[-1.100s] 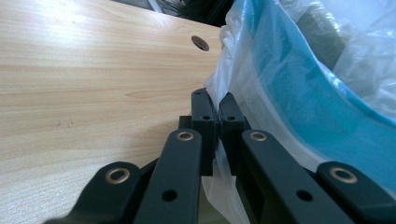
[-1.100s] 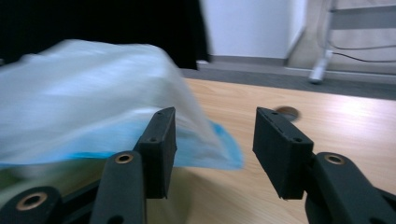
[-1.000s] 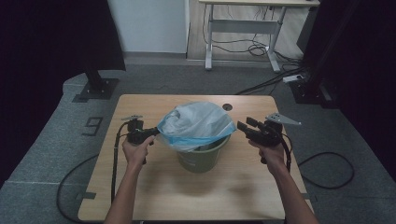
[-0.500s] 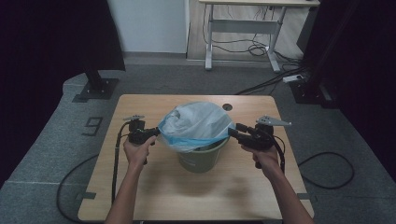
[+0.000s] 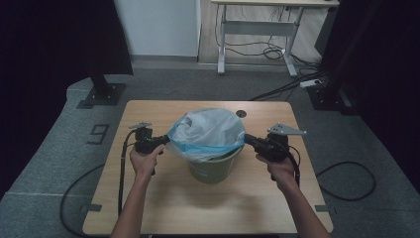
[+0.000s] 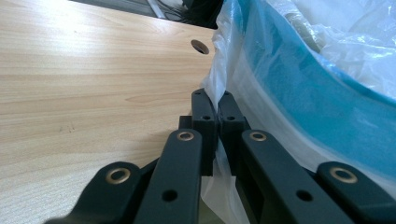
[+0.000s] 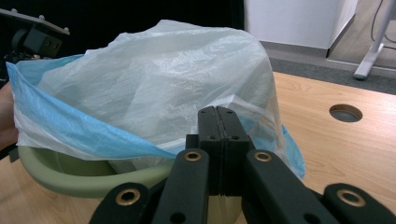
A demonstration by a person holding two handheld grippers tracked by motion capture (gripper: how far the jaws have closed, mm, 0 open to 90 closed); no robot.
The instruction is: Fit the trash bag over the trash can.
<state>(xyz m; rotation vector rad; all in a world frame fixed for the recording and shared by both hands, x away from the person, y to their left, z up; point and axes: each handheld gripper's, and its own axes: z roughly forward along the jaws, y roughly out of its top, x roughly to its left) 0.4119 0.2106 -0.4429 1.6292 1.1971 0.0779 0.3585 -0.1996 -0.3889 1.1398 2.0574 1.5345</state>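
I've got the wooden table [image 5: 148, 208] under me, the green bin [image 5: 212, 168] standing at its middle, and the pale bag [image 5: 208, 131] with its blue hem ballooning over the rim. My left gripper [image 6: 214, 109] is pinched tight on the bag's edge. My right gripper [image 7: 218, 122] has just been closing, jaws together on plastic at the opposite side.

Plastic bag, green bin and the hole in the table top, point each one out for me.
plastic bag [image 5: 208, 130], high view, on its bulging white top.
green bin [image 5: 213, 168], high view, on its front wall below the bag.
table hole [image 5: 241, 114], high view, on the round opening behind the bin.
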